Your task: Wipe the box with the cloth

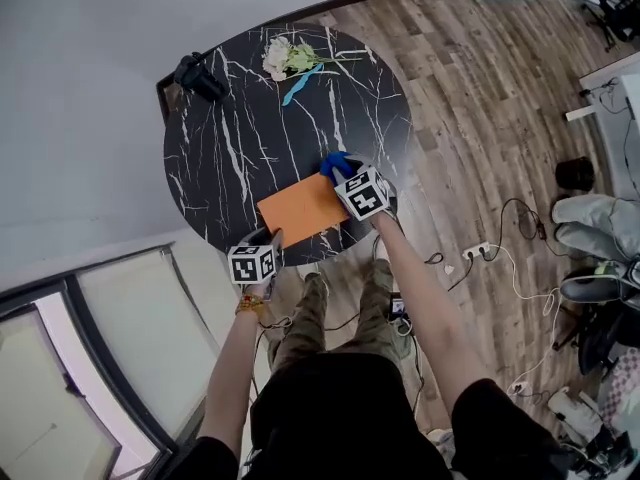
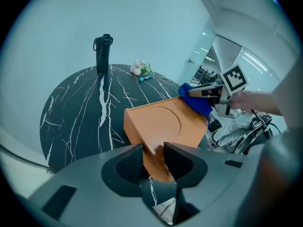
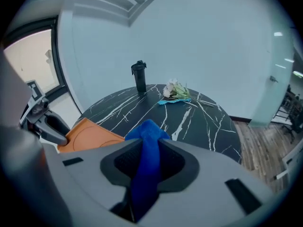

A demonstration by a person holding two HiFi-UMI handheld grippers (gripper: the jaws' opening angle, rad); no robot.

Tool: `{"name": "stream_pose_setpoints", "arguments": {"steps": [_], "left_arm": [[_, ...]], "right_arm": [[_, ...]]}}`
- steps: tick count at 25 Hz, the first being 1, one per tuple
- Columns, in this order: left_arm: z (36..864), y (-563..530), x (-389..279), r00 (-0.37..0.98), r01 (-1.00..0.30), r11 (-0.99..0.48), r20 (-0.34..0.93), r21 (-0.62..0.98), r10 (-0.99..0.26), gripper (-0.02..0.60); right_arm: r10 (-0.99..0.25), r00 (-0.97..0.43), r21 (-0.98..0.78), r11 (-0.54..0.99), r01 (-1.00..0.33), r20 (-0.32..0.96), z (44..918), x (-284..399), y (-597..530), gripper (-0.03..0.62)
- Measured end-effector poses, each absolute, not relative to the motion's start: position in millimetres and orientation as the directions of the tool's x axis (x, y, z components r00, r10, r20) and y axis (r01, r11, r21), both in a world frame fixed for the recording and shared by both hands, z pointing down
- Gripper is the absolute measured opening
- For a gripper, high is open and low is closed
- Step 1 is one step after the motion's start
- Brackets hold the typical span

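Steady flat orange box (image 1: 300, 208) at black marble tabletop's (image 1: 230, 138) near edge with left gripper (image 2: 152, 148), jaws clamped on its near corner. Sweep blue cloth (image 3: 149, 141), pinched in right gripper's (image 3: 149, 150) near-shut jaws at box's right corner, flat across top, pressing lightly.

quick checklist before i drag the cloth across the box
1. Cloth gripped by right claw: ok, bunched between its jaws.
2. Box steadied by left claw: ok, jaws shut on its near corner.
3. Cloth touching the box: cannot tell; it is at the box's far right corner.
4. Bottle and flowers out of the wiping path: ok, both at the far side of the table.
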State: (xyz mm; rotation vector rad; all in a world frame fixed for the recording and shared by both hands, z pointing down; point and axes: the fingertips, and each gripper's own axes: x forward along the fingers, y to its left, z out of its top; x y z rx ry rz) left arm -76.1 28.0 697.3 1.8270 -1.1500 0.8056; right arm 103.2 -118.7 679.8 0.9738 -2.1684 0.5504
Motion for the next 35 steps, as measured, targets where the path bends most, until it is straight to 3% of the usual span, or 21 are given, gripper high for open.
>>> {"name": "stream_pose_setpoints", "arguments": {"steps": [4,12,14,17,26,29,35], "left_arm": [[697,26,-77,0.345,-0.937,-0.204,0.845,0.283,-0.41,0.126],[697,28,-82,0.306,-0.951,-0.102,0.831,0.293,-0.464,0.114],[698,29,-82,0.304,-0.951,-0.096,0.831,0.294,-0.467,0.114],[697,29,-82,0.304,-0.951,-0.098,0.836,0.293,-0.456,0.115],[696,26,-80,0.259,-0.963,-0.048,0.861,0.265,-0.438,0.11],[696,26,-77,0.238,-0.966,-0.018,0.864,0.257,-0.444,0.109],[694,25,-81,0.204,-0.969,0.026,0.858,0.245,-0.47,0.107]], "right_arm": [[-0.468,-0.529,-0.143,0.638,-0.757,0.708,677,101,-129,0.078],[-0.494,-0.51,-0.078,0.66,-0.747,0.705,678,129,-37,0.077],[-0.49,-0.545,-0.161,0.626,-0.763,0.681,683,134,-31,0.077],[-0.462,-0.65,-0.419,0.509,-0.752,0.604,687,136,-49,0.077],[-0.394,-0.835,-0.805,0.301,-0.512,0.384,690,124,-143,0.077],[-0.384,-0.812,-0.775,0.294,-0.56,0.44,709,139,-132,0.074],[-0.247,-0.78,-0.663,0.418,-0.621,0.575,745,158,-54,0.071]]}}
